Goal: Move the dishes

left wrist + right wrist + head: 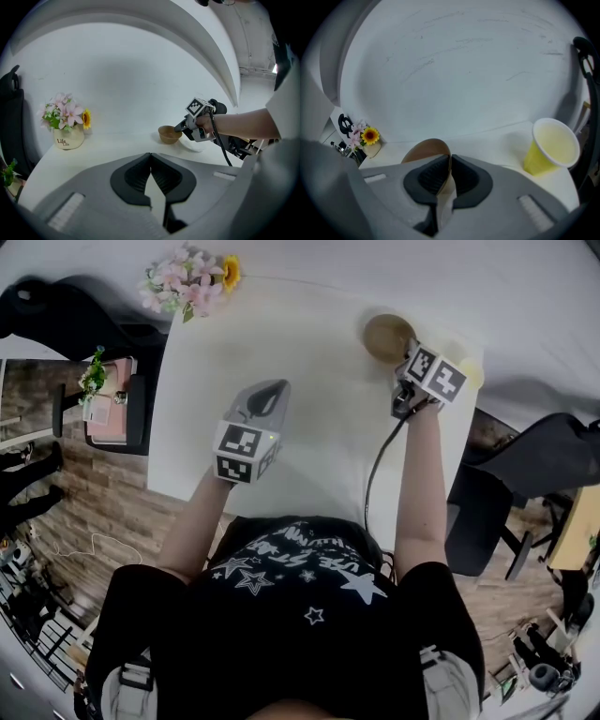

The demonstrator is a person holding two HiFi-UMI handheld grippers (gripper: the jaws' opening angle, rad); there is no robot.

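Step in hand: judged to be the carrying-off of the brown round bowl point(386, 334), taken by its rim.
Right tongs point(450, 161): closed narrow on the near rim of the bowl, with one pad inside the wall and one outside.
Left tongs point(150, 161): closed on nothing, pads meeting at the tip, held over the middle of the white bench point(309, 446) and well apart from the bowl.
Place of the bowl: the far right part of the bench, near its back edge; whether the base touches the surface cannot be told.
Look of the bowl: small, deep and thin-walled, matt tan-brown inside and out, apparently empty. It looks light and stiff, like wood or moulded fibre.
Neighbours: a yellow paper cup point(551, 147) stands just beside the bowl, to its right. A cream pot of pink flowers and a sunflower point(69, 138) stands at the far left corner.
Doing it well: a rim pinch lets a bowl swing, so the grip should be firm and the wrist level. The lift should go straight up before any sideways travel. The path should lead away from the cup, which would likely tip at a light knock.
Setting down: the base goes flat on the bench first, and the pads open only afterwards.
Free hand: the left tongs could steady the opposite rim if the bowl tilts.
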